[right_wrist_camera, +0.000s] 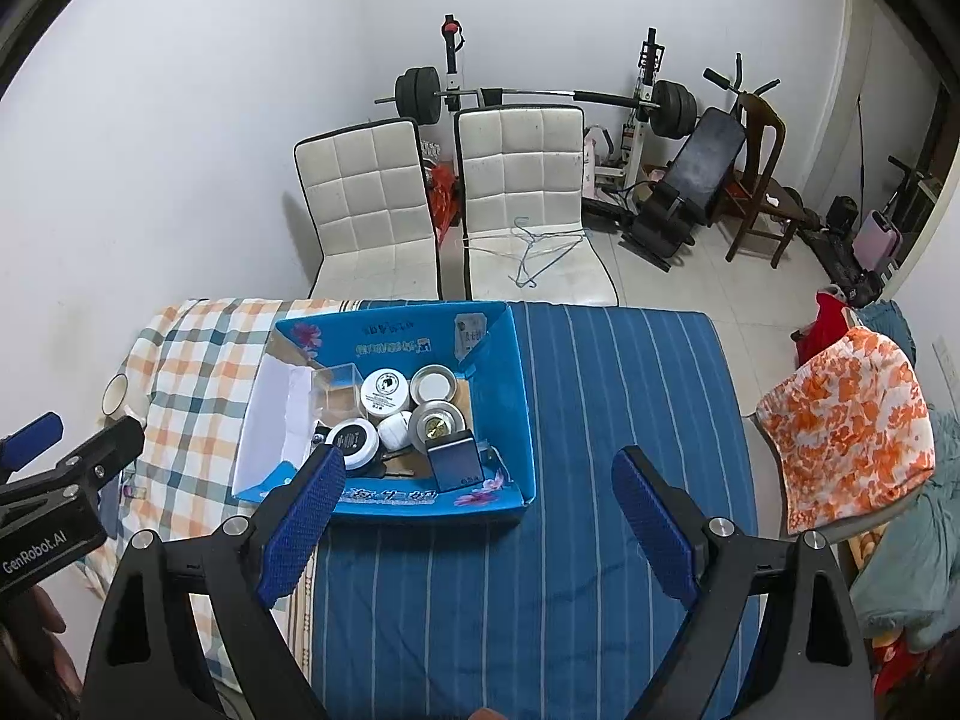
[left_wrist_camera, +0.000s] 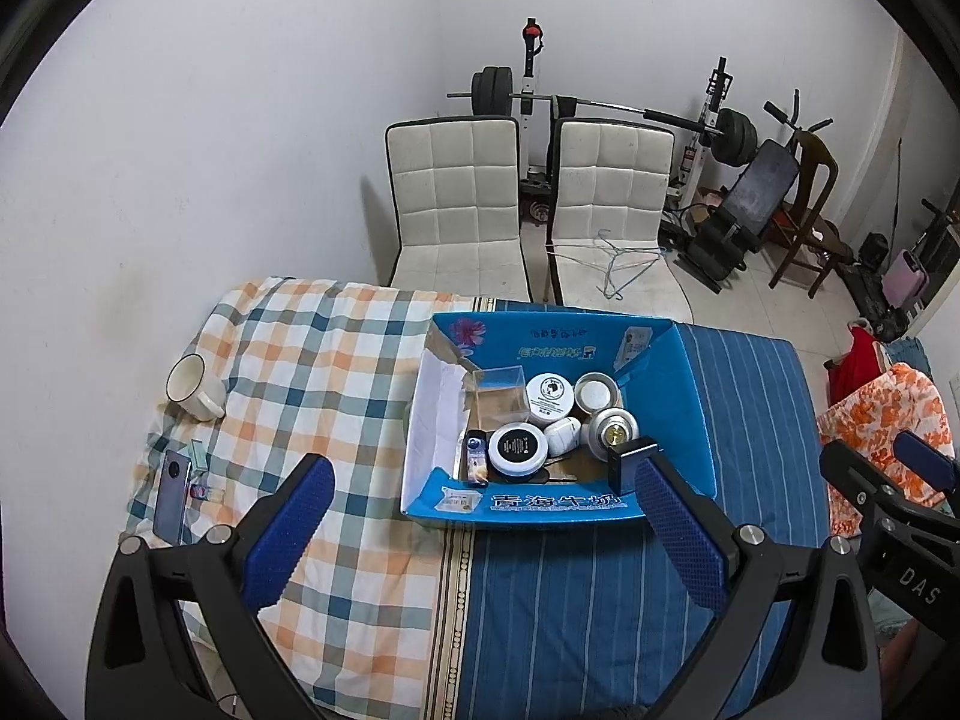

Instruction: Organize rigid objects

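A blue cardboard box (left_wrist_camera: 690, 396) (right_wrist_camera: 510, 396) sits on the cloth-covered table and holds several round jars, tins, a clear cube and a dark blue case (right_wrist_camera: 456, 461). A white mug (left_wrist_camera: 191, 387), a phone (left_wrist_camera: 173, 495) and a small item (left_wrist_camera: 207, 491) lie on the checked cloth at the left. My left gripper (left_wrist_camera: 480, 528) is open and empty, above the table in front of the box. My right gripper (right_wrist_camera: 477, 525) is open and empty, over the blue striped cloth in front of the box's right corner.
Two white padded chairs (left_wrist_camera: 456, 204) (right_wrist_camera: 522, 192) stand behind the table, one with wire hangers (right_wrist_camera: 534, 252) on its seat. Weight bench and barbell (right_wrist_camera: 540, 96) stand at the back wall. An orange-patterned cloth (right_wrist_camera: 840, 426) hangs on a chair at the right.
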{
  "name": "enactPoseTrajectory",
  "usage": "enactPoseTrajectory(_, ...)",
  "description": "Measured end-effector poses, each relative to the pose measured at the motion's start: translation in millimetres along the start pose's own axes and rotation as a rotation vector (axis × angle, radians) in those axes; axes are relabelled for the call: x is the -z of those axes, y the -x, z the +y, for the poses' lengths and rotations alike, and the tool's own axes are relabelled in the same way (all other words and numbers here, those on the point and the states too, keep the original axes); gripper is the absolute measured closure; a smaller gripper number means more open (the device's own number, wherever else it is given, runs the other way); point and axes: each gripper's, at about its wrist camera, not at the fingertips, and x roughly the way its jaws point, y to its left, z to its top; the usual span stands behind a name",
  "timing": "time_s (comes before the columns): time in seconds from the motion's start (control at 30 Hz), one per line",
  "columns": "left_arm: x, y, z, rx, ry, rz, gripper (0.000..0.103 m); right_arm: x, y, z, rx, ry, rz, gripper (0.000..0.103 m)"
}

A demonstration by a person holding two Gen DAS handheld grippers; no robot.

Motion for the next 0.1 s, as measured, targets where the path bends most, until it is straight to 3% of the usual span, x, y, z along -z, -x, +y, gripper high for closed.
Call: enactPoseTrajectory(0.1, 0.9, -0.4, -0.6, 0.0, 0.003, -0.003, 0.0, -0.7, 0.0, -1.9, 0.0, -0.001, 0.0, 0.01)
